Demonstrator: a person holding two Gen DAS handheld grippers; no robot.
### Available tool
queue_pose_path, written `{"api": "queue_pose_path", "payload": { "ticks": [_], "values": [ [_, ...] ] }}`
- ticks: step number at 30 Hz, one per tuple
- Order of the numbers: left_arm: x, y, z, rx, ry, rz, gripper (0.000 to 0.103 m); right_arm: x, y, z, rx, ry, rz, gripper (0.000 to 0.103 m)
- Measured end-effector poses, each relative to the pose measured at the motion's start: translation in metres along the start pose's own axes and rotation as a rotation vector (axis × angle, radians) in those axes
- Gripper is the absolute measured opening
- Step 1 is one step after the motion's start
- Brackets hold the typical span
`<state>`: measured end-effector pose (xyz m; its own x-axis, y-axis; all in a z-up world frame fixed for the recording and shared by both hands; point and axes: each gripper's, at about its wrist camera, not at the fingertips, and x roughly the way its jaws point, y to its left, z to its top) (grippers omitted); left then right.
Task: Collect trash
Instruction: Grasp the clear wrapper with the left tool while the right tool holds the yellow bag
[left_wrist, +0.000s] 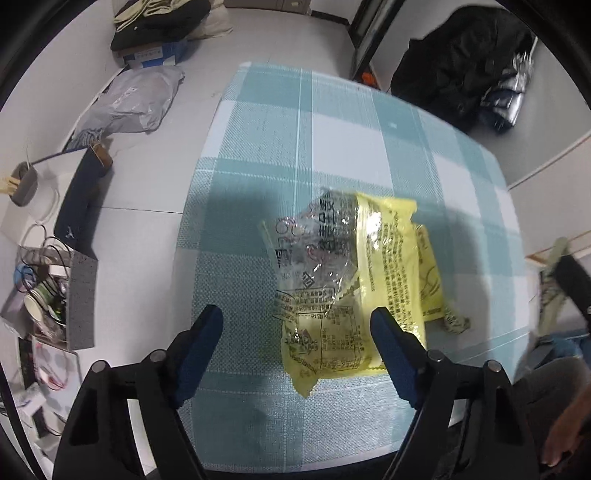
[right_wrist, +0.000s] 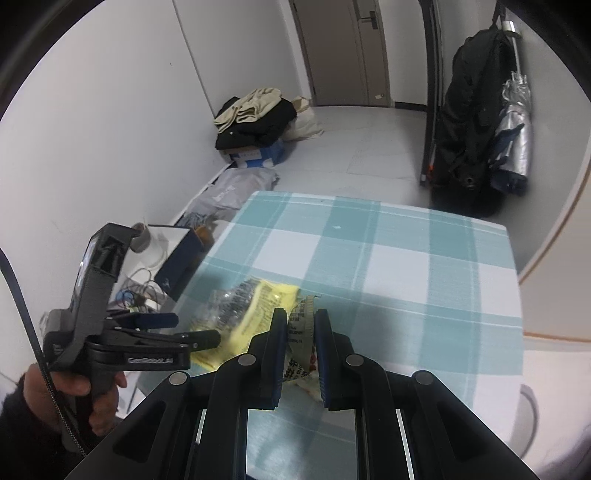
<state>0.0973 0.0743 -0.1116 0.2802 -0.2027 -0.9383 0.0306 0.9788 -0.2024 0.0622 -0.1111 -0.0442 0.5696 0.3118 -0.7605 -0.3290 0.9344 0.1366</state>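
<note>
**A:** Left wrist view: what occupied the frame?

**B:** The left gripper (left_wrist: 297, 317) entered from the bottom edge, its two blue-padded fingers (left_wrist: 395, 347) spread wide and clamping nothing. Between and just beyond them, at lower centre, lay the yellow wrapper (left_wrist: 388, 273) on the teal-and-white checked tablecloth (left_wrist: 332, 122). A crumpled clear wrapper (left_wrist: 314, 247) with black print overlapped the yellow one's left side. The right-hand finger stood over the yellow wrapper's lower edge; whether it touched could not be told.

**A:** And the margins?

**B:** At the left edge, an open box of cables and clutter (left_wrist: 48, 288); at upper left, a grey plastic bag (left_wrist: 136, 99) and a pile of clothes (left_wrist: 159, 22); at upper right, a black backpack (left_wrist: 454, 70).

**A:** Right wrist view?

**B:** The right gripper (right_wrist: 300, 325) rose from bottom centre, its fingers (right_wrist: 277, 354) clenched on a small printed wrapper scrap (right_wrist: 301, 347) whose serrated strip stood up between the pads. The same yellow wrapper (right_wrist: 266, 306) lay on the tablecloth (right_wrist: 406, 258) just beyond and to the left of the fingertips, with the clear wrapper (right_wrist: 225, 306) beside it.

**A:** Was the other tool visible?

**B:** Yes, at lower left: the left gripper (right_wrist: 195, 328), held by the person's hand (right_wrist: 92, 398), pointed toward the yellow wrapper, fingers parted. The backpack (right_wrist: 469, 122) hung at upper right, the clothes pile (right_wrist: 255, 114) sat at upper centre.
</note>
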Motion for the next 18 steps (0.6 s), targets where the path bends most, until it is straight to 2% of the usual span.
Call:
{"api": "queue_pose_path", "payload": {
  "ticks": [3,5,7,12,14,17,18],
  "values": [
    [-0.001,-0.006,-0.002,0.040,-0.013,0.053,0.077,-0.006,0.000,-0.003,-0.019,-0.012,-0.015,0.014],
    [0.001,-0.011,-0.003,0.055,-0.019,0.077,0.066,-0.010,0.000,-0.005,-0.023,-0.023,-0.016,0.014],
    [0.005,-0.011,-0.004,0.058,-0.019,0.102,0.061,-0.013,-0.002,-0.007,-0.019,-0.031,-0.012,0.014],
    [0.006,-0.017,-0.005,0.075,-0.024,0.097,0.040,-0.019,-0.010,-0.009,-0.004,-0.041,-0.002,0.014],
    [0.006,-0.020,-0.005,0.082,-0.031,0.099,0.026,-0.021,-0.013,-0.009,0.003,-0.044,0.000,0.014],
    [0.004,-0.021,-0.004,0.086,-0.044,0.106,0.011,-0.025,-0.017,-0.010,0.004,-0.051,-0.002,0.014],
    [0.003,-0.020,-0.003,0.080,-0.046,0.096,0.010,-0.026,-0.017,-0.010,0.004,-0.053,-0.003,0.014]
  ]
}}
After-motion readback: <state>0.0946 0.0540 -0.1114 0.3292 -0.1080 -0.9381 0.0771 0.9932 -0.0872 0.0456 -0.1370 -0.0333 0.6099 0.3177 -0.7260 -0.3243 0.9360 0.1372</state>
